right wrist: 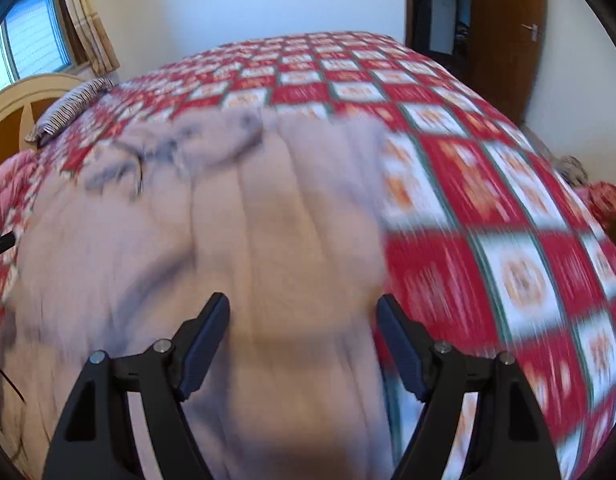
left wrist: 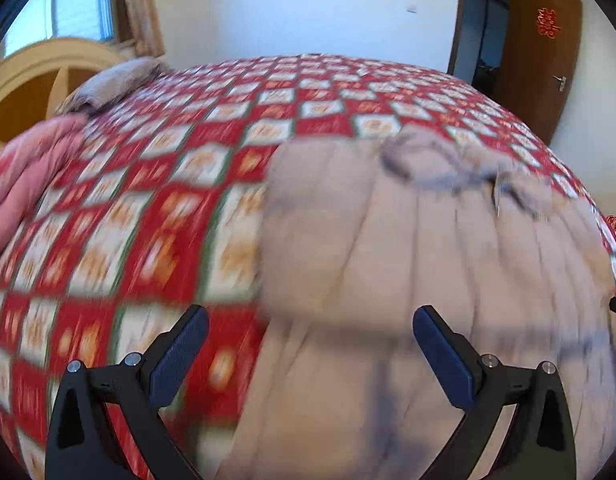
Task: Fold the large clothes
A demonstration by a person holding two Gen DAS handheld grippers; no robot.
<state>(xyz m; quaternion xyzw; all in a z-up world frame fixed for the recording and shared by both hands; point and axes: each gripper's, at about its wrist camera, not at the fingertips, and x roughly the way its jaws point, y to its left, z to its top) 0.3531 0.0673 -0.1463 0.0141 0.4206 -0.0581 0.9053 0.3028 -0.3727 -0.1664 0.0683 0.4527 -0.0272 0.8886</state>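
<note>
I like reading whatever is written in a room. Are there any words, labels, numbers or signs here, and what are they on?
Red ornament on the brown door: it may be lettering, but it is too blurred to read.
Motifs in the white squares of the red checked bedspread: decorative shapes, smeared by motion; no words can be made out.
Grey garment: no label or print shows.
Nothing else carries text.

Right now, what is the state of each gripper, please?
Left gripper: jaws open, holding nothing, above the grey garment.
Right gripper: jaws open, holding nothing.
</note>
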